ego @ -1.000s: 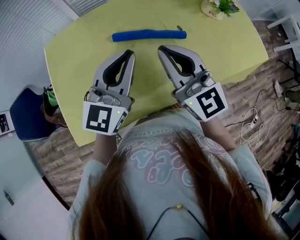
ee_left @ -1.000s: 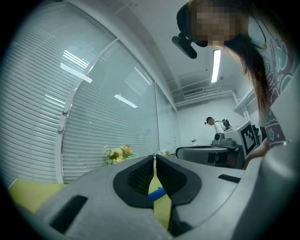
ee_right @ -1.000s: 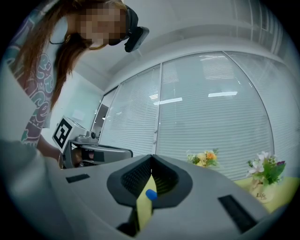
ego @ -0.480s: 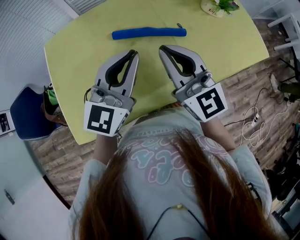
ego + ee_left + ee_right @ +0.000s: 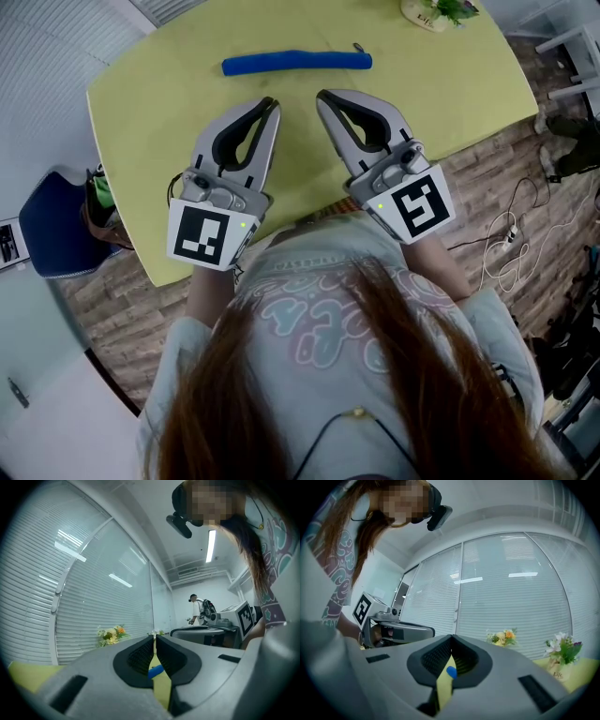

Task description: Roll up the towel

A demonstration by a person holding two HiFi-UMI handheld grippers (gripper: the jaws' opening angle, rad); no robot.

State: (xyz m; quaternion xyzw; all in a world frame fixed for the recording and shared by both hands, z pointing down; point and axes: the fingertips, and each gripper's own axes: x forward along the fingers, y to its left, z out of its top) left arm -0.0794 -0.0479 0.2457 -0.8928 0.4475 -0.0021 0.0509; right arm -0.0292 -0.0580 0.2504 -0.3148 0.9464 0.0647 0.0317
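Jaws closed on nothing, the left gripper [image 5: 271,103] and right gripper [image 5: 322,97] hover side by side above the yellow-green table [image 5: 131,131]. The roll looks finished, so any withdrawal should avoid nudging it. The blue rolled towel [image 5: 296,64] lies crosswise beyond both tips, apart from them.

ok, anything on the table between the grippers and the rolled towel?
No. In the head view, only bare yellow table lies between the blue towel and the tips of the left gripper and right gripper, both shut and empty.
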